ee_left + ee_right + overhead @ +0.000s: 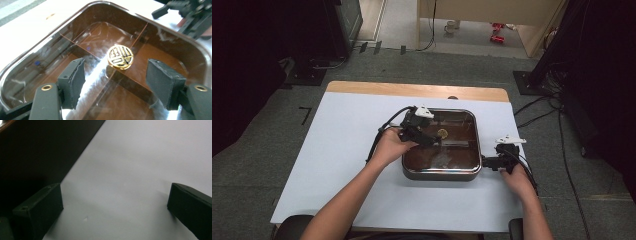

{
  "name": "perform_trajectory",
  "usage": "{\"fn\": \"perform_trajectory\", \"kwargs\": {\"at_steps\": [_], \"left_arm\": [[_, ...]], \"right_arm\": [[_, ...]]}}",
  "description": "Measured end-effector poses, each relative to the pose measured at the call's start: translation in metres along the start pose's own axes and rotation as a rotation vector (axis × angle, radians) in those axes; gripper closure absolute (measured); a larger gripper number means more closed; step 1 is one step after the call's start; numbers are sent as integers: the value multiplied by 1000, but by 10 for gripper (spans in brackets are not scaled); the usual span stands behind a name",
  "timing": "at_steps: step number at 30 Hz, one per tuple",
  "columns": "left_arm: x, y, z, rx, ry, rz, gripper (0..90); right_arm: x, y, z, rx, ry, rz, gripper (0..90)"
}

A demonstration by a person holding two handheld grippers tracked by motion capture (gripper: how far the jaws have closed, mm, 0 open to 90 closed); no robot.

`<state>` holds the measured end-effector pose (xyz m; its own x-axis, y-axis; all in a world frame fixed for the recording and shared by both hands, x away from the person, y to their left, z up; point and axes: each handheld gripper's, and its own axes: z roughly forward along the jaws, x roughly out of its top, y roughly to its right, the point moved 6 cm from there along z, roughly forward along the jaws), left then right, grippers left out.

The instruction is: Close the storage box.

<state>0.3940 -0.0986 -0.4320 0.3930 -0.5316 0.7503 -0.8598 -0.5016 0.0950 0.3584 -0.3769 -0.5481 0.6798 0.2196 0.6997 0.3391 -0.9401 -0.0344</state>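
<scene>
A: What sits nearest the tabletop's near edge?
B: The right gripper (498, 162), jaws apart over bare white tabletop (140, 165), just beside the square brown glass-lidded pan (472, 172).
A: And farther in?
B: The left gripper (115, 82), jaws spread and holding nothing, hangs above the lid, short of its round gold knob (120, 56) at the middle.

One square pan (472, 131), one gold knob (120, 57), two claws: left claw (120, 82), right claw (115, 212)

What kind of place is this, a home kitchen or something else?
Probably a lab or recording studio, not a kitchen: a work table with a white cover, cables across grey carpet, and black equipment stands beside it.
</scene>
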Motion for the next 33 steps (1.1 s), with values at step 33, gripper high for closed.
{"fn": "perform_trajectory", "kwargs": {"at_steps": [33], "left_arm": [[-85,-30,-78,139,83,-46,235]], "right_arm": [[0,0,0,0,1,-1,0]]}}
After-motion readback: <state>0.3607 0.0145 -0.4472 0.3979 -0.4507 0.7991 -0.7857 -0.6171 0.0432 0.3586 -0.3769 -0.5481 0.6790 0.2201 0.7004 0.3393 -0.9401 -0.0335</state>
